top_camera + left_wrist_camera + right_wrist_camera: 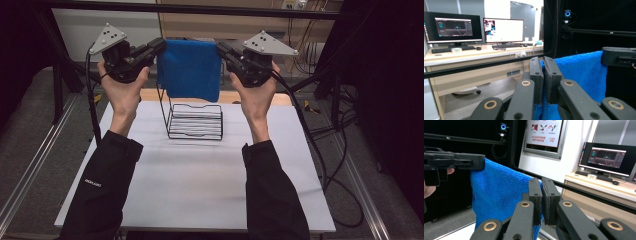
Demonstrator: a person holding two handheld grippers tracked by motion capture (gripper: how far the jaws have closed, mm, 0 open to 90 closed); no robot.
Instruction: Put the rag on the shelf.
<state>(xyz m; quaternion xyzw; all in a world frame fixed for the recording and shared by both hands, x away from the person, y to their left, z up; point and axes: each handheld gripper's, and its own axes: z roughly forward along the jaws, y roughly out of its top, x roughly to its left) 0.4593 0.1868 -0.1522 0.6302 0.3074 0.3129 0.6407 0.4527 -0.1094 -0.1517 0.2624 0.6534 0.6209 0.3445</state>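
A blue towel (191, 68) hangs stretched between both grippers, high above the white table (200, 175). My left gripper (159, 46) is shut on the towel's top left corner, and my right gripper (221, 48) is shut on the top right corner. In the left gripper view its jaws (543, 65) pinch the blue towel (584, 72), with the other gripper (619, 56) at the far corner. The right gripper view has its jaws (541, 187) clamped on the towel (499, 192). A black wire rack (195, 120) stands on the table below the towel.
A black frame bar (200, 9) crosses above the table's far side. Cables (325, 140) trail off to the right of the table. Desks with monitors (474, 28) stand beyond the frame.
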